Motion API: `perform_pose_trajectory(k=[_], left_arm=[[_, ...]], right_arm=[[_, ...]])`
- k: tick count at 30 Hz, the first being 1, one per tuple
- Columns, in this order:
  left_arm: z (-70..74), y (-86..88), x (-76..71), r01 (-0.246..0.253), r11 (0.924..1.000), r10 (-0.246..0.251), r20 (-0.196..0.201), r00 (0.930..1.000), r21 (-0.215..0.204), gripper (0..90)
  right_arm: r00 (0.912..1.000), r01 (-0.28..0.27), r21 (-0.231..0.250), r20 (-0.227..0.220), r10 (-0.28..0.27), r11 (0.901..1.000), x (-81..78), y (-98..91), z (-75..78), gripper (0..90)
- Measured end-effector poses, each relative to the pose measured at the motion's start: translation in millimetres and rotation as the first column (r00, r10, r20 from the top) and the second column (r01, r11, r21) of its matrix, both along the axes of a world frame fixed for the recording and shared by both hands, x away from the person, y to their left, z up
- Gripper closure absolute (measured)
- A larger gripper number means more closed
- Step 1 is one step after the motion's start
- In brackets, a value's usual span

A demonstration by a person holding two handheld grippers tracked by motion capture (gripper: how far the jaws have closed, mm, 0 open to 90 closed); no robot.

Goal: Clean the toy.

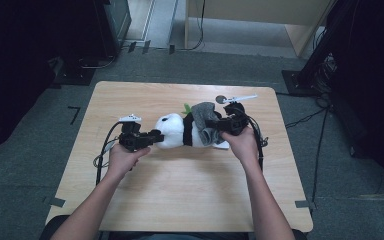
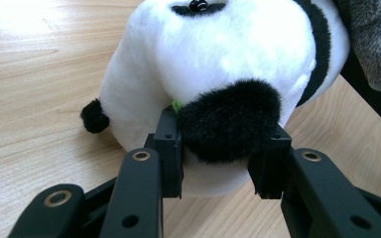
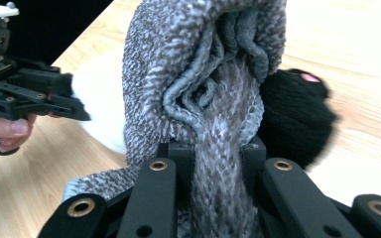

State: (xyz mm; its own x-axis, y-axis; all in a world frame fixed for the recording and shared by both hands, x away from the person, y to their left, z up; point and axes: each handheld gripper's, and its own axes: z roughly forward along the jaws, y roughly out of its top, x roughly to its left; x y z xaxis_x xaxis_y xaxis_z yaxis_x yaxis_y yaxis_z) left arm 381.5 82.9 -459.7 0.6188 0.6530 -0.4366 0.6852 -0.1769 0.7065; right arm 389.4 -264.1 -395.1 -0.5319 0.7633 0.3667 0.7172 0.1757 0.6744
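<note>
Table [image 1: 180,195] of pale wood carries a plush panda [image 1: 177,131] lying mid-table, long axis left to right, head toward the left gripper [image 1: 156,136]. Its hind half is hidden under a grey knit garment [image 1: 205,120]. That gripper's jaws pinch one black ear [image 2: 230,119]. The right gripper [image 1: 215,124] is clamped tight on bunched knit [image 3: 218,163].

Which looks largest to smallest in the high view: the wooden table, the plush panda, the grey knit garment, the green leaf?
1. Wooden table
2. Plush panda
3. Grey knit garment, partly bunched, so its true extent is unsure
4. Green leaf
</note>
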Motion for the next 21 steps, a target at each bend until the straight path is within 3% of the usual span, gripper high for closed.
perform_pose_trajectory(k=[4, 11, 13, 15, 18, 20, 21], left_arm=[[-1.1, 0.8, 0.5, 0.022, 0.9985, -0.022, -0.001, 0.9998, -0.049, 64.7], [8.1, 0.3, -4.7, 0.064, 0.9954, -0.067, -0.032, 0.9972, -0.071, 68.7], [11.4, 2.3, -7.7, 0.081, 0.9939, -0.084, -0.037, 0.9958, -0.075, 69.1], [13.9, 2.5, -11.7, 0.093, 0.9934, -0.096, -0.042, 0.9945, -0.067, 69.2], [13.2, 2.4, -16.7, 0.074, 0.9952, -0.078, -0.07, 0.9945, -0.065, 69.0], [11.8, 3.3, -16.6, 0.061, 0.9964, -0.065, -0.065, 0.9958, -0.059, 68.3], [10.9, 3.7, -16.2, 0.064, 0.9965, -0.067, -0.054, 0.9963, -0.053, 67.3]], right_arm=[[0.9991, 0.042, -0.018, 0.01, -0.042, 0.999, -1.3, -13.2, 2.6, 76.3], [0.9948, 0.086, -0.051, 0.059, -0.083, 0.995, -10.5, -22.6, 18.0, 76.3], [0.9932, 0.089, -0.038, 0.078, -0.086, 0.9953, -15.8, -23.7, 25.9, 76.2], [0.9929, 0.071, 0.001, 0.095, -0.07, 0.9975, -22.0, -22.9, 33.5, 76.2], [0.9968, 0.004, 0.039, 0.079, -0.007, 0.9992, -28.2, -11.8, 35.8, 76.2], [0.9981, -0.036, 0.024, 0.051, 0.035, 0.9991, -28.4, -1.0, 29.0, 76.2], [0.9981, -0.047, -0.023, 0.038, 0.048, 0.9986, -26.7, 6.9, 21.6, 76.2]])
